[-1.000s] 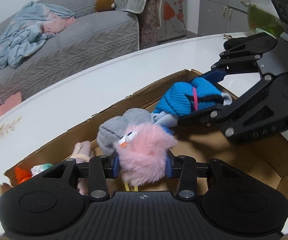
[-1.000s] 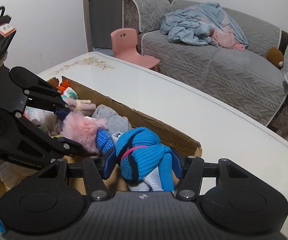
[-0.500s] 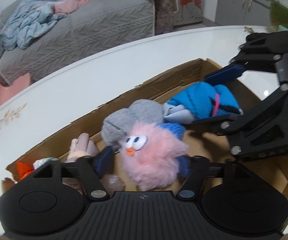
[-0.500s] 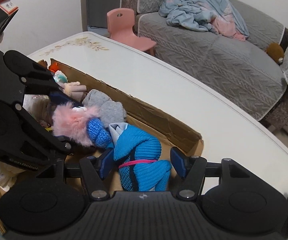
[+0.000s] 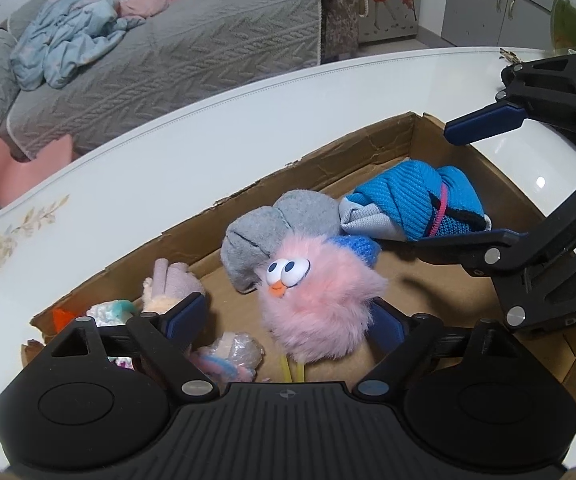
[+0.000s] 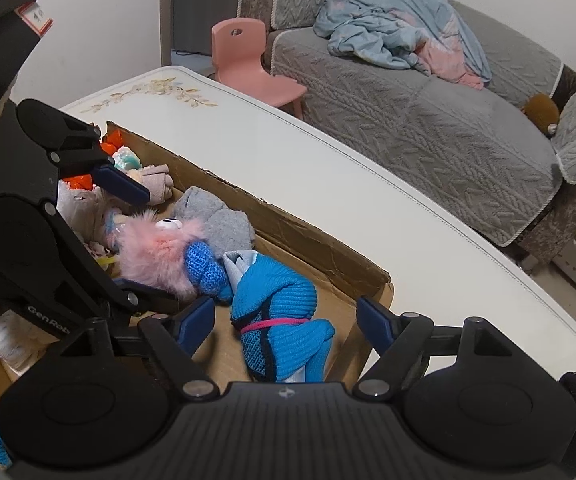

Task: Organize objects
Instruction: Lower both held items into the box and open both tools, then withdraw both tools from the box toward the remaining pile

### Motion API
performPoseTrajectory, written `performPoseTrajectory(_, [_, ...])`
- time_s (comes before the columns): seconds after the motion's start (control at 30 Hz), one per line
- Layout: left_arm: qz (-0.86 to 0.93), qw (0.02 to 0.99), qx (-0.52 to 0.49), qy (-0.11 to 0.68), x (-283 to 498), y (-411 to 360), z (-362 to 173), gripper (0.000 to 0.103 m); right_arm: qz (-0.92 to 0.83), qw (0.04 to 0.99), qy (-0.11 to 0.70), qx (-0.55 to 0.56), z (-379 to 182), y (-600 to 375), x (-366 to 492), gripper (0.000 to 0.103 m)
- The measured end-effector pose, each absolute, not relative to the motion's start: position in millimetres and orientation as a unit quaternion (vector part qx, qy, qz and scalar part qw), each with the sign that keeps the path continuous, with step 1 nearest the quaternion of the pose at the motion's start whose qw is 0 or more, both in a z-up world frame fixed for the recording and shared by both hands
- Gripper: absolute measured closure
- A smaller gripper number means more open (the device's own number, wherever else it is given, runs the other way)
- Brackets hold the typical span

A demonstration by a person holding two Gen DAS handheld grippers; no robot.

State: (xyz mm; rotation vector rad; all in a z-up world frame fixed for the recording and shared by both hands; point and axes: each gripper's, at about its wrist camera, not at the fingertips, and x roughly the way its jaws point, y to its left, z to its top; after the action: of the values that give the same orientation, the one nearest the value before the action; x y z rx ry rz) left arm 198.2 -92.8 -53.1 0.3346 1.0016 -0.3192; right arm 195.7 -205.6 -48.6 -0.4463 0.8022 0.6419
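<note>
My left gripper (image 5: 284, 322) and right gripper (image 6: 286, 322), jaws just opening, hold nothing. Pink fluffy toy (image 5: 319, 300) at left's twelve o'clock; blue knit bundle (image 6: 284, 320) lies lengthwise at right's twelve, both inside cardboard box (image 5: 327, 160).

Both wrist views look steeply down, close over the same cardboard box (image 5: 327, 168), from opposite ends.
</note>
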Motion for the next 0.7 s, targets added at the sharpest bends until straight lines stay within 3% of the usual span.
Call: performPoseTrajectory(0.7, [-0.146,0.875,0.140,0.440,158.5,-72.9,-14.4,0.010,0.293,0.862,0.359,-0.205,-20.7,-223.4,163.9,0.019])
